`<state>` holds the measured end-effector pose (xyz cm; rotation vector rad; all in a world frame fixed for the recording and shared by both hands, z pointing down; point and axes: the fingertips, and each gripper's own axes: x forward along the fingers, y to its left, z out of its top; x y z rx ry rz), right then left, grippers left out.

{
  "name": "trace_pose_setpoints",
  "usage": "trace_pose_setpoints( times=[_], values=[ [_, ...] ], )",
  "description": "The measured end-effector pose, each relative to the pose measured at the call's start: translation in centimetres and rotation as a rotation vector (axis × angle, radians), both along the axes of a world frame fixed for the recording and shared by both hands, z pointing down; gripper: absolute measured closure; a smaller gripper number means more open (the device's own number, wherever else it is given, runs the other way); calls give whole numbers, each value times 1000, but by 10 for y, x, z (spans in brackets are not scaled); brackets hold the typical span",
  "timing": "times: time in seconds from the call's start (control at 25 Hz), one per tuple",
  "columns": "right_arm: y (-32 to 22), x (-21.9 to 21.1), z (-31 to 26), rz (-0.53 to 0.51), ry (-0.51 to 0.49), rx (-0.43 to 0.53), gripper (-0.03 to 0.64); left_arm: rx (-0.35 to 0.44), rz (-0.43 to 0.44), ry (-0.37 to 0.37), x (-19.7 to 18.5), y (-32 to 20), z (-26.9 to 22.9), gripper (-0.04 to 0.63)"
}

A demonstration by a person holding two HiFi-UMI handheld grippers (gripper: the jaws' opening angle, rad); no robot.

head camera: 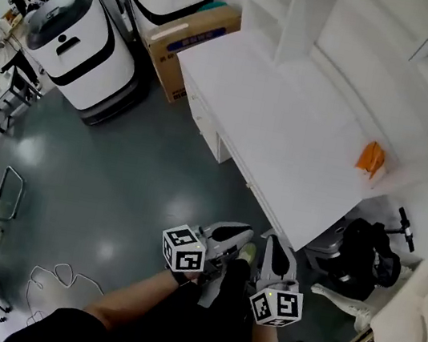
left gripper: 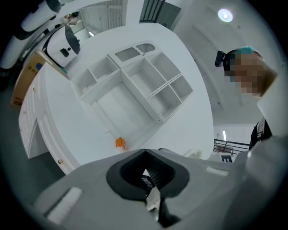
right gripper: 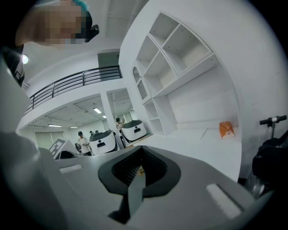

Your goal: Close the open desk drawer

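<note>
**Surroundings**
- Desk (head camera: 286, 129): white, running diagonally across the head view, well apart from both grippers, with bare grey floor (head camera: 138, 186) lying between.
- Desk drawer (head camera: 205, 124): part of a bank of white fronts sitting under the desk's far-left end. The left gripper view is showing these fronts (left gripper: 29, 128) edge-on. From this angle it is hard to tell whether one is standing out from the rest.
- Shelf unit (left gripper: 135, 81): white, open compartments, standing along the back of the desk.
- Orange object (head camera: 370, 158): small, lying on the desktop near its right end, also showing in both gripper views (left gripper: 119, 143) (right gripper: 226, 129).
- Cardboard box (head camera: 189, 40): sitting on the floor just beside the desk's far end.
- Two white machines (head camera: 80, 46) with dark trim: standing on the floor left of the box.
- Black scooter (head camera: 367, 253): leaning by the desk's near corner.
- Pale cable (head camera: 58, 278): looping on the floor to the person's left.

**Grippers**
- Left gripper (head camera: 229, 235): being held low over the person's lap, pointing toward the desk. In its own view (left gripper: 145, 152) the jaws are lying together with nothing between them, and they are touching nothing.
- Right gripper (head camera: 276, 254): being held just beside the left one. In its own view (right gripper: 141, 147) the jaws are likewise pressed together, gripping nothing and clear of the desk.
</note>
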<state>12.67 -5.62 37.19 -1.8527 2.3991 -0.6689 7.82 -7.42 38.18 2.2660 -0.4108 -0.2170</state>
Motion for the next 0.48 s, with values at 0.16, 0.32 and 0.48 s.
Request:
trace_pose_setpoints(
  times=[0.16, 0.32, 0.48],
  values=[
    [6, -2, -26, 2, 16, 36, 592, 87, -25, -64, -11, 5, -37, 595],
    [3, -2, -48, 7, 35, 73, 592, 187, -43, -112, -21, 2, -71, 594],
    [6, -7, -71, -5, 65, 93, 594, 238, -72, -157, -32, 3, -100, 594]
  ],
)
